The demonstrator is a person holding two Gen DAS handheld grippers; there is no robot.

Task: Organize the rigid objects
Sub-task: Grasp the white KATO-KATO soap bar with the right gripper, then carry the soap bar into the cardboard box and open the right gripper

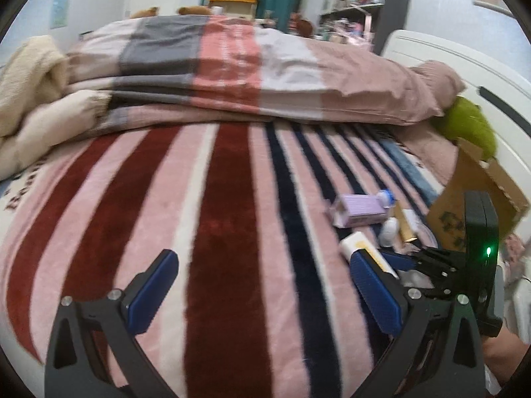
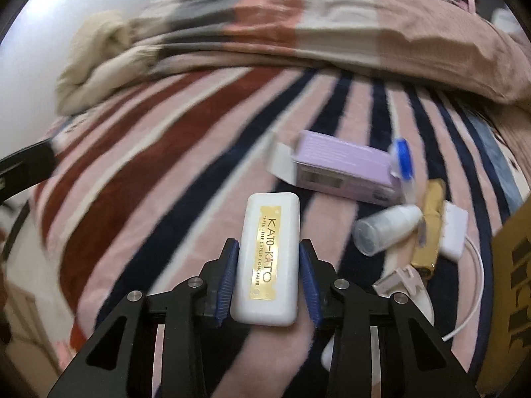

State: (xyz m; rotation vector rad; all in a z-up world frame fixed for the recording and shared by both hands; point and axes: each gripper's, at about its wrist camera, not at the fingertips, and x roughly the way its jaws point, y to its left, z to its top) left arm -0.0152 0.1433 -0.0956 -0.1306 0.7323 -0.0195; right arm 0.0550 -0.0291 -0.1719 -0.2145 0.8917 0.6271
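Note:
My right gripper is shut on a white KATO-KATO concealer case with a gold label and holds it above the striped blanket. Beyond it lie a lilac carton with an open flap, a blue-and-white round cap, a small clear-capped white bottle, a gold stick and a white adapter with its cable. My left gripper is open and empty over the blanket. In its view the white case and the right gripper show at the right, with the lilac carton.
A brown cardboard box stands at the right edge of the bed; it also shows in the right wrist view. A folded quilt and a beige blanket lie across the far side. A green plush sits by the white headboard.

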